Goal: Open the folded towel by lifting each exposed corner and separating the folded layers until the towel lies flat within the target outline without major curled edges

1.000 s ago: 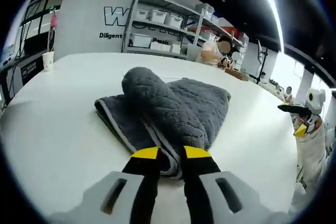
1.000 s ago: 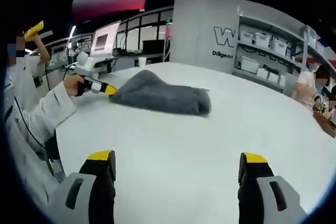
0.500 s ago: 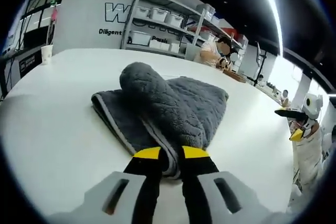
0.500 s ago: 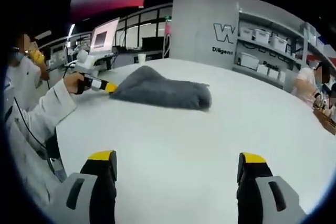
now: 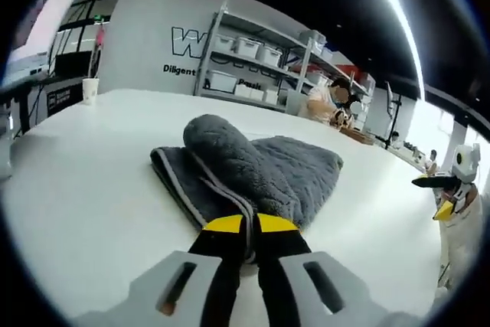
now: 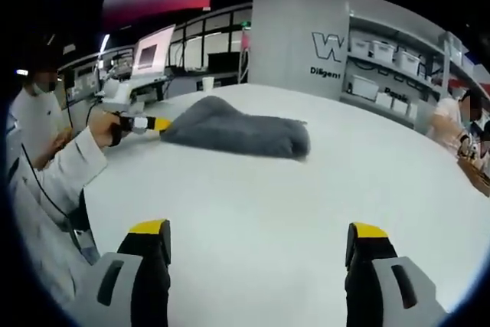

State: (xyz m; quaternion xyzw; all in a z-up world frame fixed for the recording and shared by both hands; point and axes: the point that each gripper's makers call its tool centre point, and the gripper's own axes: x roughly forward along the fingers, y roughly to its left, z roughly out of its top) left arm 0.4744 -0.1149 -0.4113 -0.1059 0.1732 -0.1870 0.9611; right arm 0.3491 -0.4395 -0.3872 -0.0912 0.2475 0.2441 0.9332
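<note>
A folded grey towel [image 5: 260, 170] lies on the white table [image 5: 84, 166], its upper layer humped into a roll. My left gripper [image 5: 249, 226] is shut on the towel's near corner, the pale hem pinched between the yellow-tipped jaws. In the right gripper view the same towel [image 6: 233, 132] lies far off across the table, with the left gripper [image 6: 157, 123] at its left edge, held by a hand in a white sleeve. My right gripper [image 6: 256, 235] hovers low over bare table, jaws wide apart with nothing between them.
A paper cup [image 5: 90, 90] stands at the table's far left edge. Shelving with white bins [image 5: 253, 63] lines the back wall. A person [image 5: 329, 101] sits at the far side. A person in white [image 6: 38, 166] stands at the table's left edge.
The left jaws have closed tighter on the towel's corner. The left view has shifted slightly with the hand. The right gripper stays open in place.
</note>
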